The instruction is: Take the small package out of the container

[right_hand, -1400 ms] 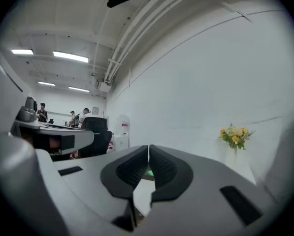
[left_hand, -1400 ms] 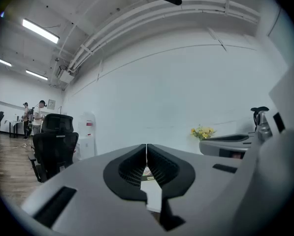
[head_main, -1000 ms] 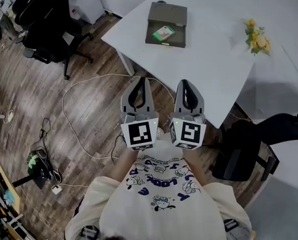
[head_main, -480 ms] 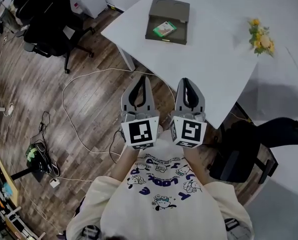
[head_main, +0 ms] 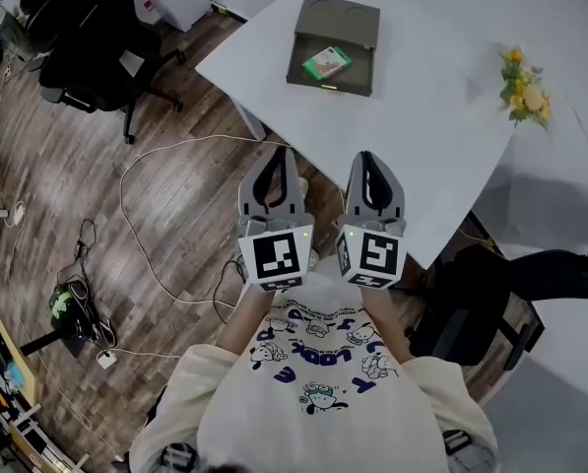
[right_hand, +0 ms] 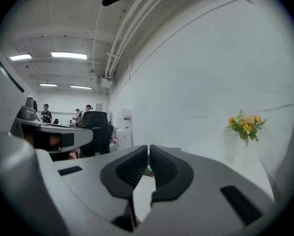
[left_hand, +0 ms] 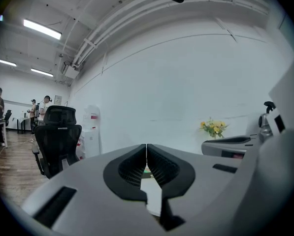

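Note:
In the head view a small green and white package (head_main: 326,63) lies in an olive-grey open container (head_main: 358,20) at the far corner of the white table (head_main: 422,106). My left gripper (head_main: 274,156) and right gripper (head_main: 369,161) are held side by side near my chest, well short of the container, both shut with nothing between the jaws. The left gripper (left_hand: 146,146) and the right gripper (right_hand: 148,148) each point level toward the table, with only a sliver of green visible past the jaws.
A vase of yellow flowers (head_main: 525,85) stands at the table's right side. Black office chairs (head_main: 92,37) stand on the wooden floor at the left, with a white cable (head_main: 165,151) looping over it. Another dark chair (head_main: 490,294) sits at the right.
Both grippers have shifted slightly forward and down together. The container and flowers sit a little further right in the head view as the head turned.

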Tool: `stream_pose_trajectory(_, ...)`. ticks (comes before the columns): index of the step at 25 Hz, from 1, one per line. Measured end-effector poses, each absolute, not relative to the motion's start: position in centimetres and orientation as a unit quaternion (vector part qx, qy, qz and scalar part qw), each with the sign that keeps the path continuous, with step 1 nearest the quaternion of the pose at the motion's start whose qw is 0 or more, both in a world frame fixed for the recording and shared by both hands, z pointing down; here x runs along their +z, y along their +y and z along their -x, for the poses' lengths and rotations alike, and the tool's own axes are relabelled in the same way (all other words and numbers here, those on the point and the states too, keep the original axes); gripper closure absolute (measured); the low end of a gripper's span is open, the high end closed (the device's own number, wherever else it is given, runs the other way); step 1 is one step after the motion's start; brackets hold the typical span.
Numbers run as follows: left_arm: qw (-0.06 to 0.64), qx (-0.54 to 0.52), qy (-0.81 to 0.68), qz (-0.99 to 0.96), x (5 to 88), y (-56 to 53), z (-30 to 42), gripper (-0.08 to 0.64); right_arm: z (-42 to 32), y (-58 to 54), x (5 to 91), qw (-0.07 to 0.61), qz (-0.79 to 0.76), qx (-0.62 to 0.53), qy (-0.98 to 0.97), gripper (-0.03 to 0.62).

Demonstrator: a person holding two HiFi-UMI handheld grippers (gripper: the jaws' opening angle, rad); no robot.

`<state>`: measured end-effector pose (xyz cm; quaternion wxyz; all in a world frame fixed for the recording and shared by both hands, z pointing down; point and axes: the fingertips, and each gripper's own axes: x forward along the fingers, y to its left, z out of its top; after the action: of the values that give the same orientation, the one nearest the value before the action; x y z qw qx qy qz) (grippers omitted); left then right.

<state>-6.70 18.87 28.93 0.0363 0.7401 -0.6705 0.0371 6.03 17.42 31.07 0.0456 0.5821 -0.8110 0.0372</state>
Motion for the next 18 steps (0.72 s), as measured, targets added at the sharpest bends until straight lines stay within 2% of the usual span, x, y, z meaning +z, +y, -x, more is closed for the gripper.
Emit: stream_pose_trajectory(18,0.061,0.047,-0.656,-0.751,30.5,4.1,9.8,0.545,-3.4,3.2,32.6,0.069,-0.593,0.056,-0.8,0.558)
